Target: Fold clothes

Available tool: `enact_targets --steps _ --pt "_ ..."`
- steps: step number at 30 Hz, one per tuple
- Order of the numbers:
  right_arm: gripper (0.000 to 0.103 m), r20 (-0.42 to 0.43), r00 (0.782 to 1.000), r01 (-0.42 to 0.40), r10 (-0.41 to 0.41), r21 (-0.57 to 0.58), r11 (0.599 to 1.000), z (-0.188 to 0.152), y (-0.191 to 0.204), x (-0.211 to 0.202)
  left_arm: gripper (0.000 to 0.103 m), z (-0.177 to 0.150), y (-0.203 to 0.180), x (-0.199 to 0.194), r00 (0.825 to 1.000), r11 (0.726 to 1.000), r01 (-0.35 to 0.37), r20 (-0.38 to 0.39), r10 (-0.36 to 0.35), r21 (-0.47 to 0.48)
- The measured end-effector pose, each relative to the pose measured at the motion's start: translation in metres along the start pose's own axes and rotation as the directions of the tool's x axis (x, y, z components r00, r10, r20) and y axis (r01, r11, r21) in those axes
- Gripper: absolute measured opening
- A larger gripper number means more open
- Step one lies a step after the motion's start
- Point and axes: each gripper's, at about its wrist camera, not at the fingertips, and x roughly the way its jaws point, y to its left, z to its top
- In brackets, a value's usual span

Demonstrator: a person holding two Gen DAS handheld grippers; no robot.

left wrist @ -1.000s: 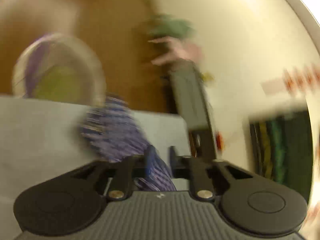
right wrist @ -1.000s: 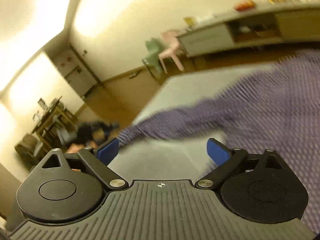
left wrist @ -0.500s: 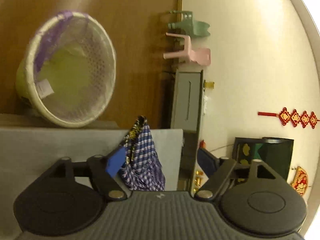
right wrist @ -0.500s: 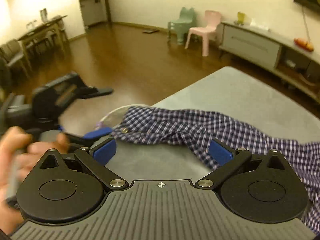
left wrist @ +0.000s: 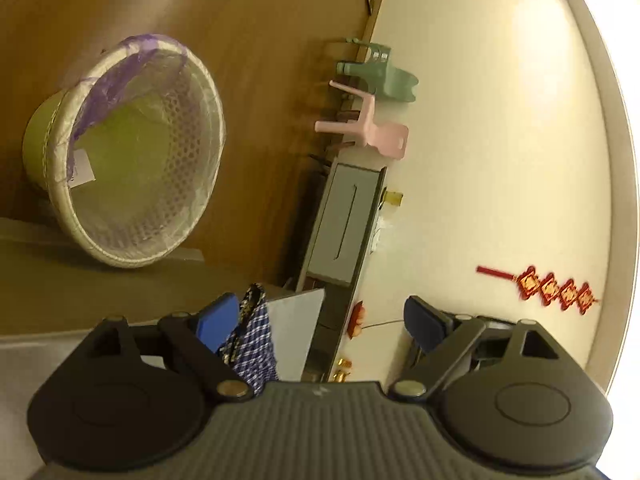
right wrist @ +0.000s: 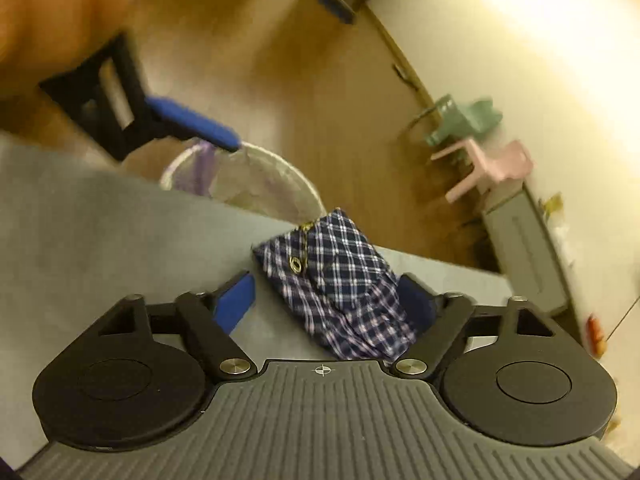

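My right claw (right wrist: 326, 300) is spread wide, the checked shirt (right wrist: 336, 276) lying bunched between its fingers near the far edge of the grey table (right wrist: 100, 216). My left claw (left wrist: 316, 322) is released too, holding nothing, the shirt just beside its left finger. A lined bin (left wrist: 132, 152) stands past the edge.

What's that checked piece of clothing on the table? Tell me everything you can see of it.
The checked garment is woven fabric in navy and white plaid, bunched into a narrow heap with folds. A small metal ring and a dark patterned trim show near its far end. It lies on the grey table near the far edge, by the corner. It sits between the open fingers of the right tool, against the right-hand one; neither tool grips it.
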Motion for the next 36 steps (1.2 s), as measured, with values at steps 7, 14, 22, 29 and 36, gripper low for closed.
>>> enact_targets --steps 7,14,22,29,36 --pt "0.0 0.109 0.992 0.038 -0.06 0.19 0.981 -0.013 -0.021 -0.034 0.095 -0.018 0.0 0.04 0.989 0.998 -0.027 -0.143 0.035 0.056" --pt "0.0 0.188 0.982 -0.041 -0.015 0.291 0.956 -0.041 -0.022 -0.083 0.024 -0.046 0.0 0.074 0.967 0.992 0.021 -0.255 0.01 0.121" --pt "0.059 0.192 0.981 -0.108 0.004 0.537 0.837 -0.106 -0.065 -0.129 0.008 -0.071 -0.037 0.077 0.941 0.937 0.154 -0.337 -0.043 0.313" --pt "0.099 0.147 0.968 0.133 -0.202 0.384 0.914 -0.115 -0.058 -0.147 0.008 -0.115 -0.095 0.06 0.894 0.845 0.292 -0.441 -0.075 0.449" --pt "0.001 0.007 0.977 0.185 -0.213 0.47 0.863 -0.131 -0.099 -0.109 0.017 -0.156 -0.106 0.051 0.88 0.78 0.317 -0.475 -0.029 0.539"
